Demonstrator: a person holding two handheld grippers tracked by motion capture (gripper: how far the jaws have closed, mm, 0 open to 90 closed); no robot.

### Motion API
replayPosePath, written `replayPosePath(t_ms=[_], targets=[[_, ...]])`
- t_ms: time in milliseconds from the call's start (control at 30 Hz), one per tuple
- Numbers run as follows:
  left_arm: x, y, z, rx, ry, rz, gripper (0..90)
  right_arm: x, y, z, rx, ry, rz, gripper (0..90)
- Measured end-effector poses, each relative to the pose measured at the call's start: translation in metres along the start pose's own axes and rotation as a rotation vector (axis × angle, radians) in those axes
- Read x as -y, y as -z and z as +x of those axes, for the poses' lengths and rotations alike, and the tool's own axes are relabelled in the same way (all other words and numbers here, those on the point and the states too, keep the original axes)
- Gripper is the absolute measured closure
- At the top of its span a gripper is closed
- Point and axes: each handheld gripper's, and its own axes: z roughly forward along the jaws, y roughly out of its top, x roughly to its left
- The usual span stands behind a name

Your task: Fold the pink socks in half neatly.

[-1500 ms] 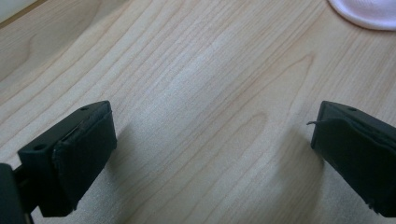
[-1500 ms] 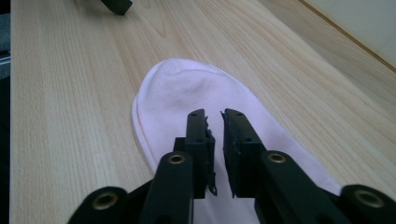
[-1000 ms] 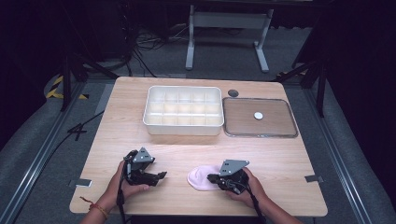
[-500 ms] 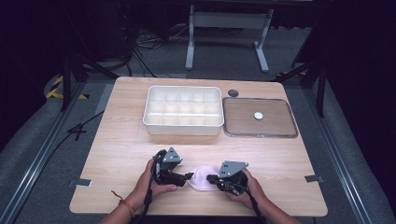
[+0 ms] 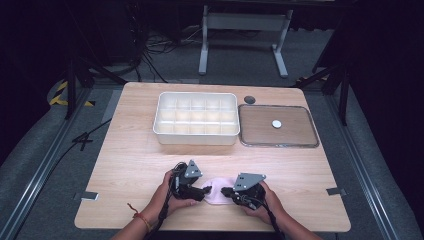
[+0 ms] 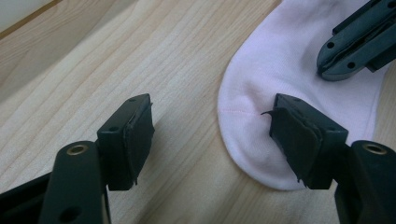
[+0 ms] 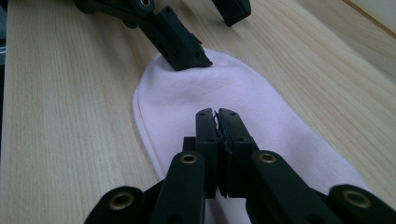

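Left gripper slid over to the pink sock, jaws apart (just been narrowing) straddling its toe edge. Right gripper sits closed on top of the sock, whether it pinches fabric I can't tell

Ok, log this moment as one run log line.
left gripper: open, closing at sock toe | right gripper: shut over pink sock | sock flat on table
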Motion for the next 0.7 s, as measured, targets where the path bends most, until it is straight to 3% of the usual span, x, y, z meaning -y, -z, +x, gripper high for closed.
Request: replayPosePath(t_ms=[133,167,400,467,667,700], targets=[[0.0002,0.0004,-0.0012,0.019,-0.015,-0.008,36.2,-0.0003,-0.0002,0.0009,0.006,0.012,0.002,87.4],[-0.0002,0.0013,-0.0021,0.026,-0.019,0.001,43.0,-0.0005,-0.0003,0.0019,0.014,0.021,0.004,87.4],[-0.0018,0.0027,-0.0051,0.068,-0.041,0.010,57.9,-0.0003,-0.0001,0.0031,0.018,0.027,0.002,87.4],[-0.0009,0.0028,-0.0081,0.082,-0.032,0.005,67.8,-0.0003,-0.0002,0.0039,0.023,0.034,0.002,87.4],[-0.0002,0.0029,-0.0065,0.104,-0.034,-0.001,74.7,0.0000,-0.0001,0.0032,0.020,0.030,0.001,87.4],[0.0010,0.0029,-0.0065,0.111,-0.015,-0.009,74.7,0.0000,-0.0002,0.0032,0.019,0.030,0.000,87.4]])
